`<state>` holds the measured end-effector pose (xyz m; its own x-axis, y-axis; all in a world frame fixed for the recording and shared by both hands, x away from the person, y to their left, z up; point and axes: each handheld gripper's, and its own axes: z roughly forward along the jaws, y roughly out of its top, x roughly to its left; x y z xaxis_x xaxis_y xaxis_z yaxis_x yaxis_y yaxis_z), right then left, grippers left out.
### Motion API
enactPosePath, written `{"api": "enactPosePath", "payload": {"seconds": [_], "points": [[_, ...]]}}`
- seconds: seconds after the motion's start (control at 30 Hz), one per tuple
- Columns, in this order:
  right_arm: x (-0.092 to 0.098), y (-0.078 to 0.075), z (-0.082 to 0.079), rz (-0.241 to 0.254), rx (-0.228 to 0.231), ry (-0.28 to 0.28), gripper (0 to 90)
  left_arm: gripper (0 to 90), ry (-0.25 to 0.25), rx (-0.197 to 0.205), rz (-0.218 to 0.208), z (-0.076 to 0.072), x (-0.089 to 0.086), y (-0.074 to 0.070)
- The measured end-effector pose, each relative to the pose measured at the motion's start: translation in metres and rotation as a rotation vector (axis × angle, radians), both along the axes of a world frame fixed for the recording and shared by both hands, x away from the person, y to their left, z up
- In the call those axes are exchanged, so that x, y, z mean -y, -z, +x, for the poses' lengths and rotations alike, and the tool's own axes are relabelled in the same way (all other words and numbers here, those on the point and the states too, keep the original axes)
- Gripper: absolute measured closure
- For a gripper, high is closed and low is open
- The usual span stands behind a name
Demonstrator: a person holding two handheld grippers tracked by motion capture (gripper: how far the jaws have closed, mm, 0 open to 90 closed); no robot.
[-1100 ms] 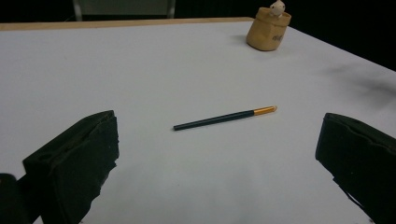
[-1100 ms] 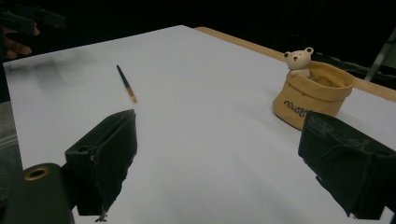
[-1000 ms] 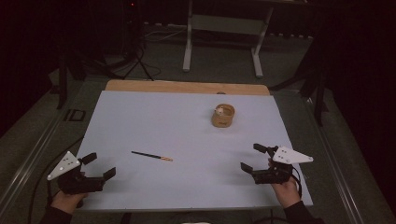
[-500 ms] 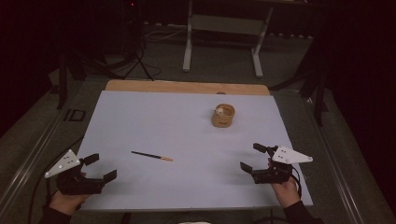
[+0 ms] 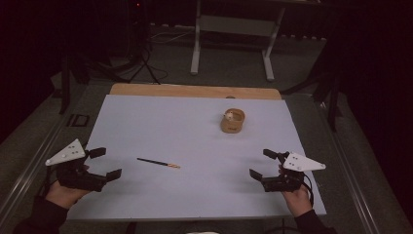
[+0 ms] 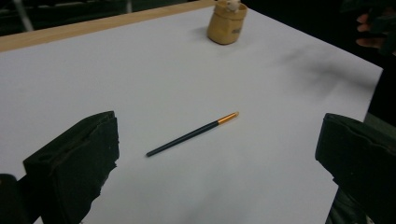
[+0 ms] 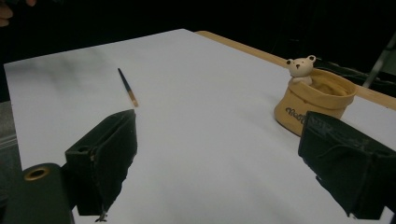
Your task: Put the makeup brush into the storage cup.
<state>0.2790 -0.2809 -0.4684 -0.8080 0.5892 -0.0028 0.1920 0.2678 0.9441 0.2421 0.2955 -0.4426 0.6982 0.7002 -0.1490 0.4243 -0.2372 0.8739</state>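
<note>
A thin dark pencil with an orange tip (image 5: 158, 163) (image 6: 191, 134) (image 7: 127, 87) lies flat on the white sheet, left of centre. A small tan pot with a white bear figure on its rim (image 5: 233, 120) (image 6: 226, 24) (image 7: 317, 100) stands toward the far right. My left gripper (image 5: 104, 164) (image 6: 219, 158) hovers open near the front left corner, its jaws wide apart and pointing at the pencil. My right gripper (image 5: 263, 165) (image 7: 224, 163) is open at the front right, with nothing between its jaws.
The white sheet (image 5: 185, 131) covers a wooden table whose bare strip (image 5: 195, 91) shows along the far edge. Metal stand legs (image 5: 231, 44) and a tripod (image 5: 143, 53) stand on the dark floor beyond.
My left gripper has drifted slightly toward the front left. The right gripper, pencil and pot have not moved.
</note>
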Motion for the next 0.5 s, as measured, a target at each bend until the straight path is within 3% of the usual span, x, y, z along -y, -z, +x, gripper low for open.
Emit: {"api": "enactPosePath", "payload": {"seconds": [0.1,0.27,0.4,0.5], "points": [[0.000,0.000,0.000,0.001,-0.003,-0.003,11.8,0.2,0.019,-0.006,0.029,0.008,0.004,-0.005],[0.000,0.000,0.000,-0.003,-0.003,-0.004,11.8,0.3,0.045,-0.020,0.024,0.016,0.008,-0.009],[-0.001,0.000,0.000,-0.002,0.001,-0.007,11.8,1.3,0.062,-0.009,0.077,0.023,0.013,-0.014],[-0.001,0.000,0.000,-0.002,-0.002,-0.010,11.8,1.3,0.094,-0.024,0.084,0.030,0.018,-0.019]]}}
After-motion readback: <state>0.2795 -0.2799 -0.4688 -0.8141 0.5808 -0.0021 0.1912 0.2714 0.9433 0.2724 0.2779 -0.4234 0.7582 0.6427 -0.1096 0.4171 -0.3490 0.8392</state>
